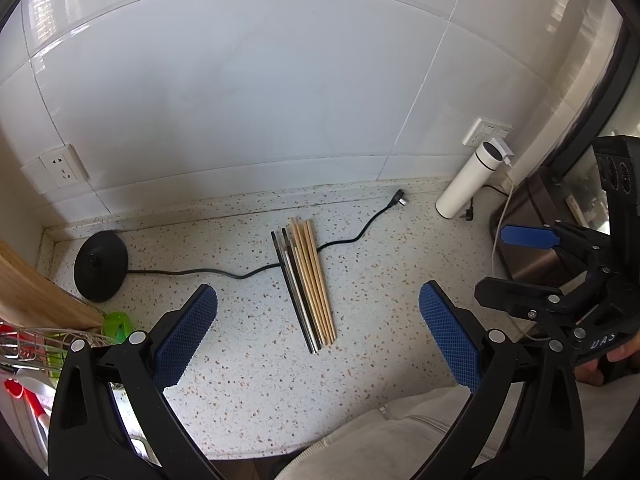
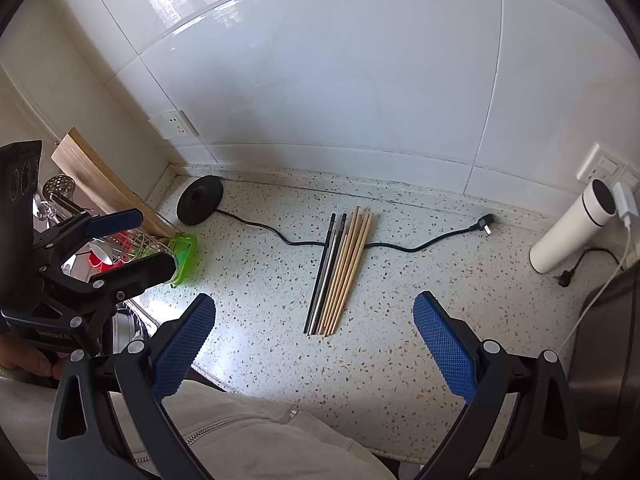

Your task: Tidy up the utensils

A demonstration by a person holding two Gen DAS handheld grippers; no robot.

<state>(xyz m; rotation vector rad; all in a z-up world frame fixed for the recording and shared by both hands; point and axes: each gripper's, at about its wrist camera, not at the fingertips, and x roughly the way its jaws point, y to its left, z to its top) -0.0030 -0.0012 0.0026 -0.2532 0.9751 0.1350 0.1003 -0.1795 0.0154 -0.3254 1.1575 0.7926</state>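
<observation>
Chopsticks (image 1: pixel 305 286) lie bundled flat mid-counter, wooden ones on the right side, dark and metal ones on the left, tips toward the back wall. A black power cord (image 1: pixel 224 273) runs under the bundle, from a round kettle base (image 1: pixel 101 266) near the back left corner to a loose plug (image 1: pixel 400 197) by the back edge.

Left gripper (image 1: pixel 318 334): jaws wide, holding nothing, above the counter's front edge with the chopsticks between its blue pads (image 1: pixel 186 336).

Right gripper (image 2: pixel 314 336): also spread wide and bare, same bundle framed between its fingers.

White flask (image 1: pixel 468 178) stands toward the back right, under a wall socket with a charger plugged in. At the left edge: wooden cutting board (image 2: pixel 102 178) leaning, wire utensil rack (image 2: pixel 132 246) with a green item (image 2: pixel 185 254) beside it. Speckled counter (image 1: pixel 248 360).
</observation>
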